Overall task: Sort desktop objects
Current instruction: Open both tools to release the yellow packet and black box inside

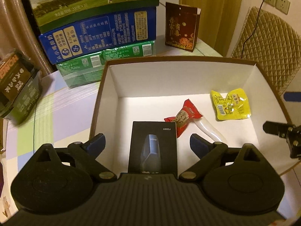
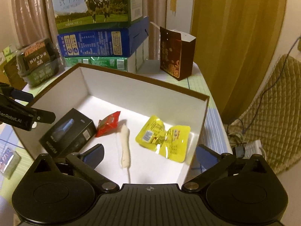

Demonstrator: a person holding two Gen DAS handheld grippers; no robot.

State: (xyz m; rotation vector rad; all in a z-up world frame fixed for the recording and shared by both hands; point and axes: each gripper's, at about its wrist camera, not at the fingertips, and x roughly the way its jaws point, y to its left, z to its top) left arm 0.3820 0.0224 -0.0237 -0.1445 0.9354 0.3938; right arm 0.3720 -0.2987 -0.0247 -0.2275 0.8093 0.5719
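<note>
A: Status? Both tongs, left [image 1: 147, 144] & right [image 2: 149, 155], spread wide, nothing held. Black box [image 1: 153, 146], red sachet [image 1: 183, 120], yellow packet [image 1: 230, 103] lie inside white tray [image 1: 180, 77].

B: Risk: left tongs hover just over the black box; a descent could knock it onto the red sachet.

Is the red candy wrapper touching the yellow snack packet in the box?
Apart. In the right wrist view, bare white box floor shows plainly between the red candy wrapper and the yellow snack packet. The left wrist view shows the same gap.
</note>
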